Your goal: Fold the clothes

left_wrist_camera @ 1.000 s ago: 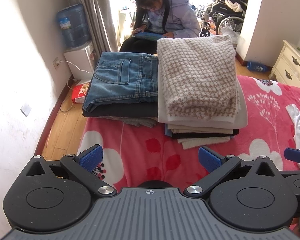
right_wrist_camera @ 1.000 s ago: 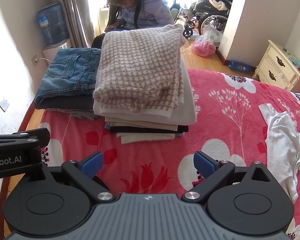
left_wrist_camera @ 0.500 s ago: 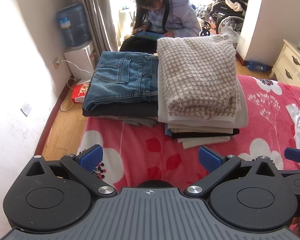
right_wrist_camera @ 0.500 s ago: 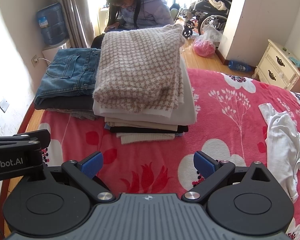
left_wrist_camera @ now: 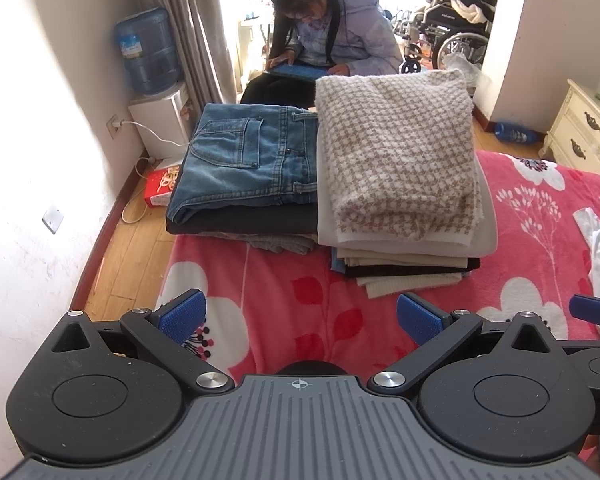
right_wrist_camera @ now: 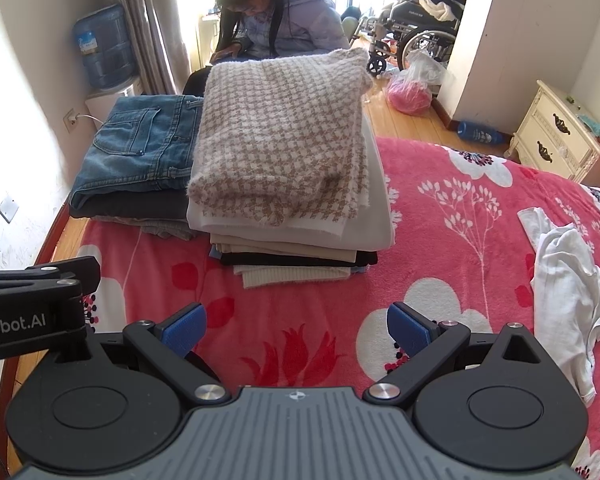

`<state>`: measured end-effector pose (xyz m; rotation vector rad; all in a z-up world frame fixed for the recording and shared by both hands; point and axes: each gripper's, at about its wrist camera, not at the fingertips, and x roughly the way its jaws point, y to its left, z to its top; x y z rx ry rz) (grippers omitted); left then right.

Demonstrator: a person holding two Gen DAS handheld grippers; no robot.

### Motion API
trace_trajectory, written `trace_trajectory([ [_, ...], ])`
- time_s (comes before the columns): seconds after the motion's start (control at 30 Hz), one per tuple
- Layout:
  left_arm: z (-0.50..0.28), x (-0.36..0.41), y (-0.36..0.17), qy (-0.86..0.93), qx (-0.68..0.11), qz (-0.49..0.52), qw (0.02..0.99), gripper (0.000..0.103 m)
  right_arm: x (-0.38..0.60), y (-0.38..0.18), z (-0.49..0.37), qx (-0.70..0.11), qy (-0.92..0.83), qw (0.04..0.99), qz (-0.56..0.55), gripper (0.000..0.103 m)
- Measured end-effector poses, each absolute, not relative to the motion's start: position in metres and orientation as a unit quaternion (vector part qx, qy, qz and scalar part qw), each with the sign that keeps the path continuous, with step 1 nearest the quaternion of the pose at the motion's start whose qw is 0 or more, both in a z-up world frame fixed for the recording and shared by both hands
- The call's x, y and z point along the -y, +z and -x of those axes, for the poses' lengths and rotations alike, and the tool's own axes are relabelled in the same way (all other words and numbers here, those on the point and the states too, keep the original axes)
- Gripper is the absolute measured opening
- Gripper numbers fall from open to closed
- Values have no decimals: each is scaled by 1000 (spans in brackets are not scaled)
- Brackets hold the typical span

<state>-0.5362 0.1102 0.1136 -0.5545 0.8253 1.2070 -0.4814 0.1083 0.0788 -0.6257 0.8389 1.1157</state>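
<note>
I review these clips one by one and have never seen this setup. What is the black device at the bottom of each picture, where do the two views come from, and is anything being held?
No robot arm here: a person carries a pair of hand-held tongs in each hand, each with a fisheye camera looking forward along its blue pads. One picture is from the left tongs, the other from the right tongs. Both are open and hold nothing. Ahead, on a red floral blanket, are two folded stacks: jeans on top of one, a checked knit on the other. A crumpled white garment lies unfolded at the right. A person sits beyond the bed.
</note>
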Motion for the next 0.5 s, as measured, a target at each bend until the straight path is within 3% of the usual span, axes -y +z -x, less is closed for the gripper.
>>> trace_trajectory([
  [0.5,538,-112,114,546,-370,251,708,103,-113,79,484,-377,507,720,287,99],
])
